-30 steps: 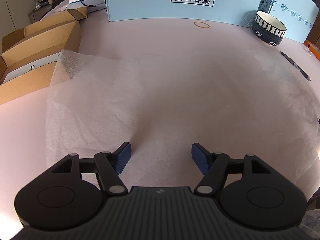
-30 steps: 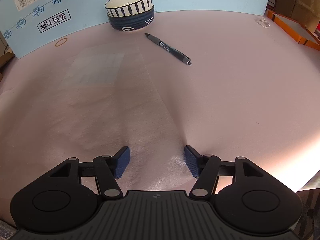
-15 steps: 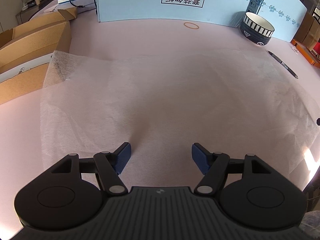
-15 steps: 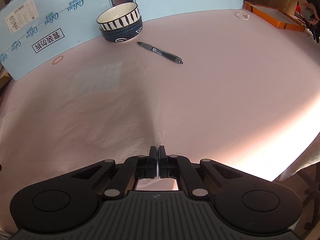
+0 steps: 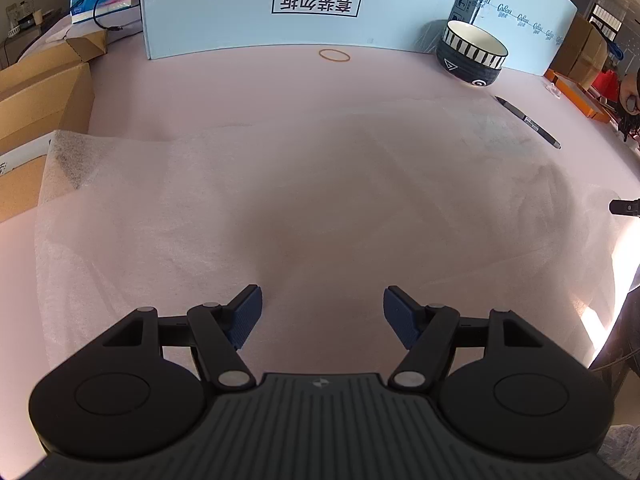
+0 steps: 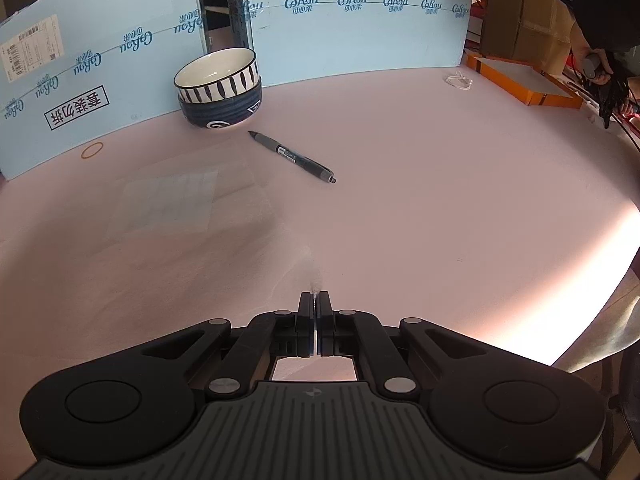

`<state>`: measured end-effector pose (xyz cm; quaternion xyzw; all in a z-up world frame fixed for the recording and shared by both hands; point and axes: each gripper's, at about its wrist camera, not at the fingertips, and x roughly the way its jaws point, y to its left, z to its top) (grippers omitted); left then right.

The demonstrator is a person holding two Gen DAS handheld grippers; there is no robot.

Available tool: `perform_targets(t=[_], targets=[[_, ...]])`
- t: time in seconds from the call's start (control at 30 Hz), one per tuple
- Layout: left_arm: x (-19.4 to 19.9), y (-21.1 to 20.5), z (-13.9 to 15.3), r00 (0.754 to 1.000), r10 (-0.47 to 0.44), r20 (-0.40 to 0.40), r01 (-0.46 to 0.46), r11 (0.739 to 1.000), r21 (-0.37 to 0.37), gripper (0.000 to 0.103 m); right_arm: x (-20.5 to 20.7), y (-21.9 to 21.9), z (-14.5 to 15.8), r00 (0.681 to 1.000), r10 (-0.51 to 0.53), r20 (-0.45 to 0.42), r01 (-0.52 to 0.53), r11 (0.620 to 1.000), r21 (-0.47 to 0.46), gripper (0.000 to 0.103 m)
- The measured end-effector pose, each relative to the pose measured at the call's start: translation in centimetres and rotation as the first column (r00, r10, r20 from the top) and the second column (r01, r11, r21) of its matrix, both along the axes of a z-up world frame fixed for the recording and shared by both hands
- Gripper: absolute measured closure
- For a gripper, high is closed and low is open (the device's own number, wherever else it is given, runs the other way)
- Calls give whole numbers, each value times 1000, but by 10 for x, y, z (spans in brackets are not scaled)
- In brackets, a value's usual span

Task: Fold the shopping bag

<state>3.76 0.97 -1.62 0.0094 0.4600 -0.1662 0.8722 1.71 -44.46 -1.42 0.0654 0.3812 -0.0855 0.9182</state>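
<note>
The shopping bag point(image 5: 208, 208) is a thin, translucent white sheet spread flat over the pink table; it also shows in the right wrist view point(image 6: 160, 216). My left gripper point(image 5: 322, 312) is open, its blue pads point(image 5: 246, 314) resting over the bag's near edge with nothing between them. My right gripper point(image 6: 315, 300) is shut on the bag's near right edge, and a small ridge of the fabric point(image 6: 310, 268) rises from between its fingers. The right gripper's tip shows at the right edge of the left wrist view point(image 5: 626, 206).
A striped bowl point(image 6: 218, 88), a black pen point(image 6: 292, 156) and a rubber band point(image 6: 92, 150) lie beyond the bag. A blue box wall point(image 5: 320, 4) stands at the back. Cardboard boxes point(image 5: 36, 92) stand at the left, an orange tray point(image 6: 520, 80) at the far right.
My right gripper closed on the bag's edge and has lifted it a little, raising a ridge. My left gripper stayed open and shifted slightly over the bag.
</note>
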Motion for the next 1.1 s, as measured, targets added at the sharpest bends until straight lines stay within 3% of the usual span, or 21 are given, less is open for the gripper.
perform_targets(t=[0.2,0.3,0.6,0.8,1.03,1.1], targets=[[16,-30,2,998,57,10,-57,998,15,38,-13,-18,13,998,32,47,-35,998,55,102],[21,-47,5,999,31,21,-31,1000,-5,38,-23,-28,16,998,9,68,-14,997,71,102],[27,-96,1,997,-83,5,83,996,36,37,-48,-45,4,994,-87,62,80,991,107,102],[24,-102,-2,995,-104,-6,105,994,29,37,-66,-52,-2,989,-141,43,134,983,128,102],[19,-102,-4,994,-110,-1,110,993,35,34,-70,-48,-8,991,-128,38,122,984,133,101],[19,-101,-4,995,-104,-1,104,994,35,34,-71,-49,-8,988,-147,40,142,983,118,93]])
